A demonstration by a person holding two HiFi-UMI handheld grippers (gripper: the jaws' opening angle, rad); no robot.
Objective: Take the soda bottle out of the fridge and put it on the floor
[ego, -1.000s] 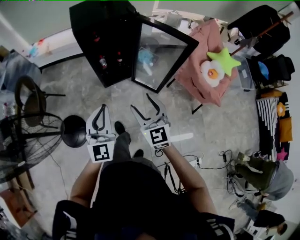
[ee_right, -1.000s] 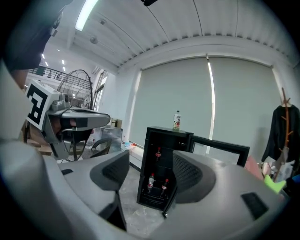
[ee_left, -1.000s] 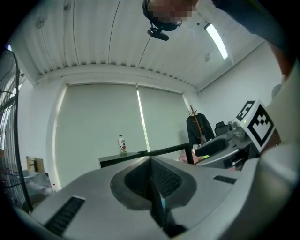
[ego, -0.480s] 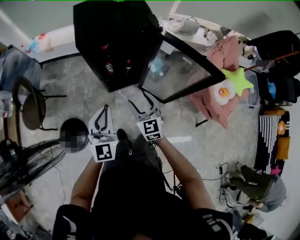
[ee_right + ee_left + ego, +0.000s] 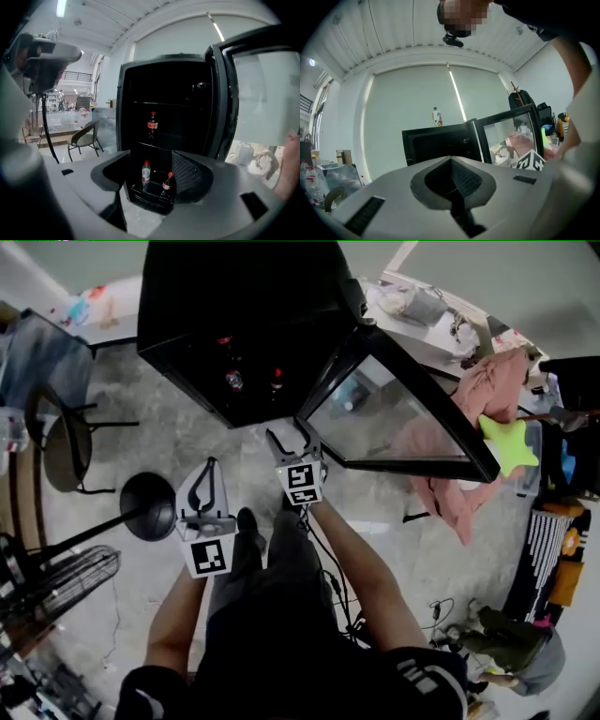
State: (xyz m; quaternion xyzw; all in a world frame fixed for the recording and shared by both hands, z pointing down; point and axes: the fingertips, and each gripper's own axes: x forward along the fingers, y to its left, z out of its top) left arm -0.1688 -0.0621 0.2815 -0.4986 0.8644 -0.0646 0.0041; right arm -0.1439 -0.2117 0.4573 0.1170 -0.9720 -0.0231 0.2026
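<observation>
White left gripper [image 5: 210,467] is held with jaws pressed together and empty, while white right gripper [image 5: 287,439] is held with jaws apart and empty before the open black glass-doored fridge [image 5: 225,306]. A red-capped dark soda bottle [image 5: 152,124] is seen upright on its middle shelf.

Beyond the right gripper [image 5: 150,161], between its fingers [image 5: 190,176], two bottles [image 5: 146,174] stand side by side on the fridge [image 5: 136,93] bottom shelf, a third bottle [image 5: 152,124] above them; open door [image 5: 262,93] right of the fingers, chair [image 5: 86,138] left
</observation>
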